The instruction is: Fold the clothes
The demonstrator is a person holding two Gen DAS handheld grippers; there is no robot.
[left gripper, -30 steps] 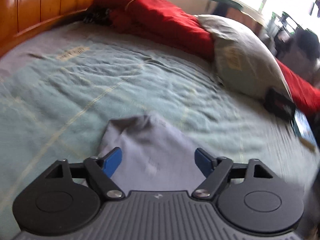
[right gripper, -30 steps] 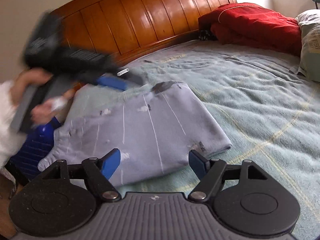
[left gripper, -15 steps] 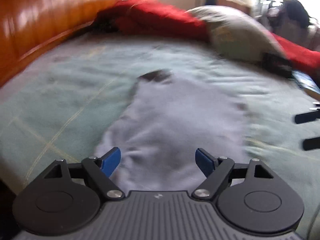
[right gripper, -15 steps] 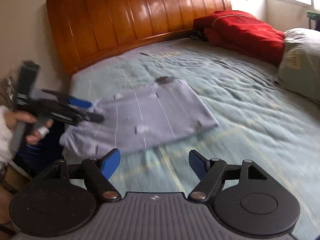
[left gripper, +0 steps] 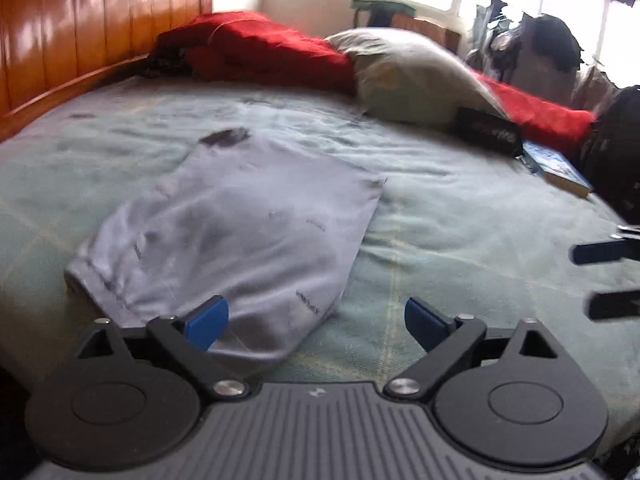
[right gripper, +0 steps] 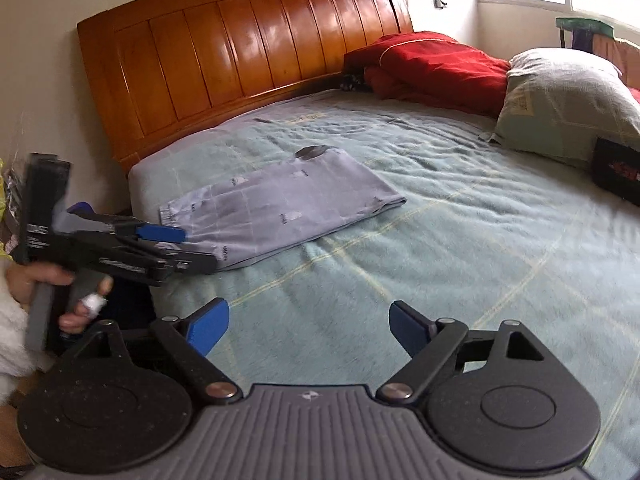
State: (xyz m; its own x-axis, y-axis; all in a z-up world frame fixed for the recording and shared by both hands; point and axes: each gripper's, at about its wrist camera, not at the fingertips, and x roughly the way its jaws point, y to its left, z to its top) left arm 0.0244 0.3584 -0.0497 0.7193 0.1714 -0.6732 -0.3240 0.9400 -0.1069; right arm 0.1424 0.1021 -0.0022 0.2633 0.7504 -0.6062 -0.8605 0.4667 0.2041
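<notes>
Both grippers have let go and pulled away from the folded grey garment (right gripper: 280,216), which a second ago filled the lower middle of each wrist view and now lies flat and free on the pale green bed (right gripper: 460,220) near the wooden headboard (right gripper: 240,56). I judge that this fold is done and the piece is being left as it lies.

The left gripper (left gripper: 316,320) has its fingers spreading wider, gripping nothing; in its view the garment's near edge lies under the left fingertip at lower left, the right fingertip over bare blanket. The right gripper (right gripper: 310,324) is likewise opening and empty, and in its view the garment sits well apart, up at centre left.
</notes>
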